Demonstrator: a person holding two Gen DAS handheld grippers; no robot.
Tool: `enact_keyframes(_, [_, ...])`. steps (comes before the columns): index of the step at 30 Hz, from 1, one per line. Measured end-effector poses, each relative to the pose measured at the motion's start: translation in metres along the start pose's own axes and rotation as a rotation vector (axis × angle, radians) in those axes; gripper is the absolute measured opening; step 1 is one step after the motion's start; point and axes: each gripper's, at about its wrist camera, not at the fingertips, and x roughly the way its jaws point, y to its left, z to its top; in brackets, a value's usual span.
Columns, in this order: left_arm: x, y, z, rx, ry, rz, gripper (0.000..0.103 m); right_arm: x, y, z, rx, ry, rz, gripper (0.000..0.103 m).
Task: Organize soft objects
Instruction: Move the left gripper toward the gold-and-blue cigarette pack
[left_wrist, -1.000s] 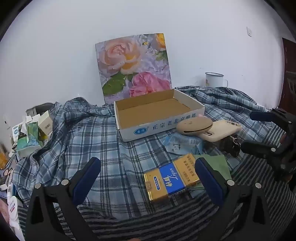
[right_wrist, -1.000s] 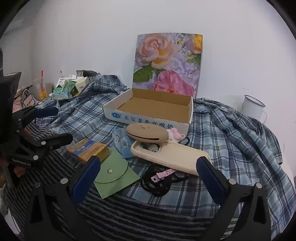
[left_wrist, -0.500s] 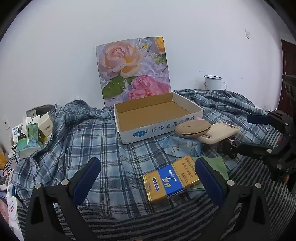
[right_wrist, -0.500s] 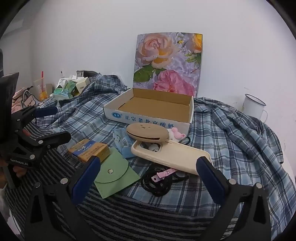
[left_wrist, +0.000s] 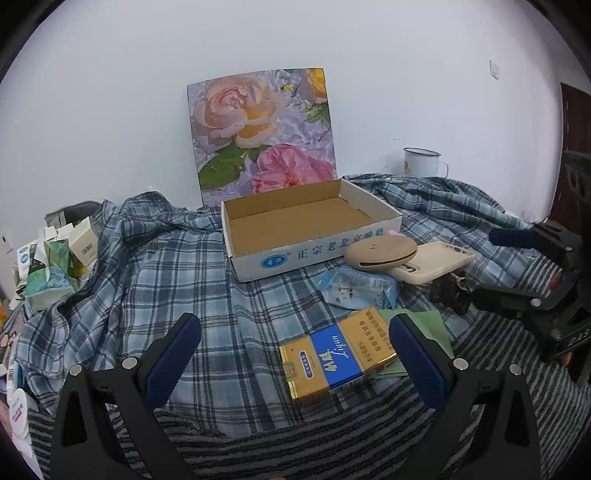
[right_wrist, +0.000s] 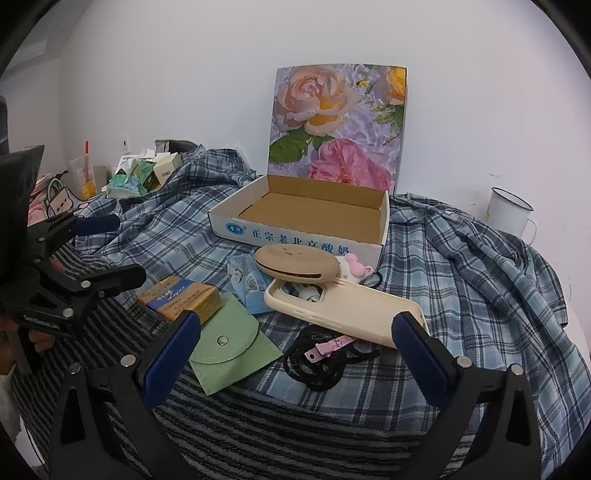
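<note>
An open cardboard box (left_wrist: 310, 225) (right_wrist: 314, 214) with a flowered lid stands on the plaid cloth. In front of it lie a beige soft pouch (left_wrist: 380, 251) (right_wrist: 295, 264), a cream phone case (left_wrist: 436, 262) (right_wrist: 343, 306), a blue tissue pack (left_wrist: 356, 293) (right_wrist: 243, 284), a gold and blue cigarette pack (left_wrist: 336, 354) (right_wrist: 181, 295), a green snap pouch (right_wrist: 229, 349) and a black cord (right_wrist: 325, 362). My left gripper (left_wrist: 293, 332) (right_wrist: 110, 251) is open and empty, near the cigarette pack. My right gripper (right_wrist: 295, 332) (left_wrist: 491, 266) is open and empty, above the green pouch and cord.
A white enamel mug (left_wrist: 421, 162) (right_wrist: 508, 210) stands at the back right by the wall. Small cartons and tissue boxes (left_wrist: 55, 266) (right_wrist: 140, 177) crowd the left edge. A striped cloth (right_wrist: 295, 424) covers the near side.
The left wrist view has shifted slightly; the box and objects sit a little lower and farther. The right gripper holds nearly still. Both stay open; nothing was grasped.
</note>
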Motion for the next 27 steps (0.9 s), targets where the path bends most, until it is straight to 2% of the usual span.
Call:
enact_keyframes(3, [0.000, 0.002, 0.000, -0.010, -0.008, -0.024, 0.103, 0.001, -0.001, -0.001, 0.008, 0.009, 0.002, 0.103])
enact_keyframes(10, [0.002, 0.002, 0.000, -0.008, -0.006, -0.020, 0.103, -0.010, -0.007, -0.002, 0.040, -0.037, 0.012, 0.103])
enact_keyframes(14, [0.001, 0.000, 0.000, -0.007, -0.016, -0.023, 0.103, -0.003, -0.006, -0.001, 0.036, -0.002, 0.019, 0.103])
enact_keyframes(18, [0.002, -0.005, 0.000, 0.008, -0.020, -0.015, 0.103, -0.008, -0.008, -0.001, 0.048, -0.027, 0.019, 0.103])
enact_keyframes(27, [-0.005, 0.002, -0.004, -0.007, -0.030, -0.024, 0.103, -0.005, -0.007, 0.000, 0.047, -0.010, 0.022, 0.103])
